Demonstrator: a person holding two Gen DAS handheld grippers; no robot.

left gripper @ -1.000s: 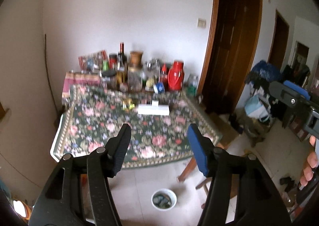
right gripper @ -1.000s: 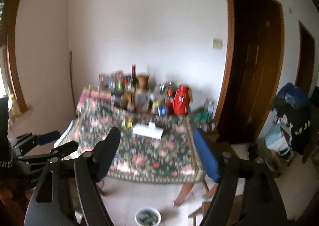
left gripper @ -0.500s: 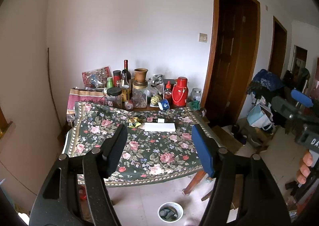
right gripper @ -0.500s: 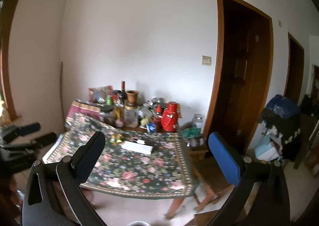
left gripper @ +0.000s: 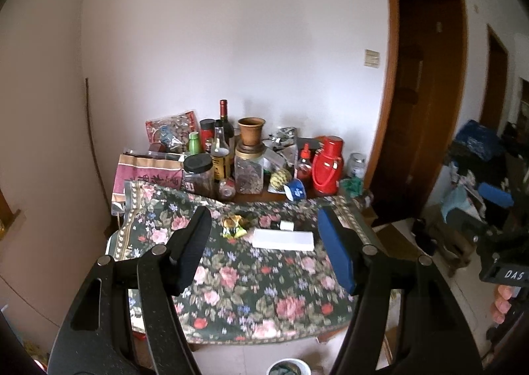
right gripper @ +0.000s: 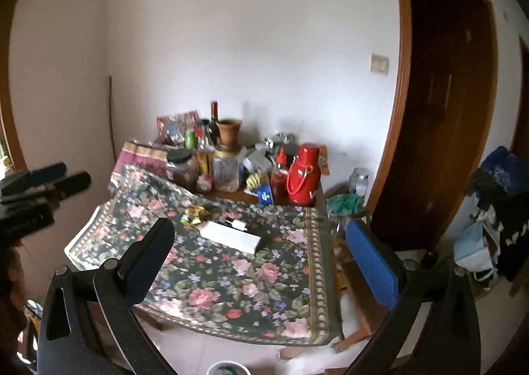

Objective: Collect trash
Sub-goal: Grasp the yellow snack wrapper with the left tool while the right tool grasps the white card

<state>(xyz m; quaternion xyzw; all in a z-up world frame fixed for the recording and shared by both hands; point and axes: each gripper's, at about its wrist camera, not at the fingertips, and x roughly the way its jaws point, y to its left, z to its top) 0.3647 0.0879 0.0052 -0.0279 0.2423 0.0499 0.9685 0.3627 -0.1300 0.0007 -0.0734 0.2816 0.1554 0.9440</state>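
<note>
A crumpled yellow-green wrapper lies on the floral tablecloth next to a flat white box and a small white item. They also show in the right wrist view: wrapper, box. A white bin stands on the floor below the table's front edge; its rim shows in the right wrist view. My left gripper is open and empty, well short of the table. My right gripper is open and empty, also held back from the table.
Bottles, jars, a clay pot and a red thermos crowd the table's far edge by the wall. A brown door is at right, with bags and clutter beyond. The other gripper shows at each view's edge.
Both grippers have moved closer to the table and tilted slightly down. The right view has swung left, bringing the table more to centre. Both stay open.
</note>
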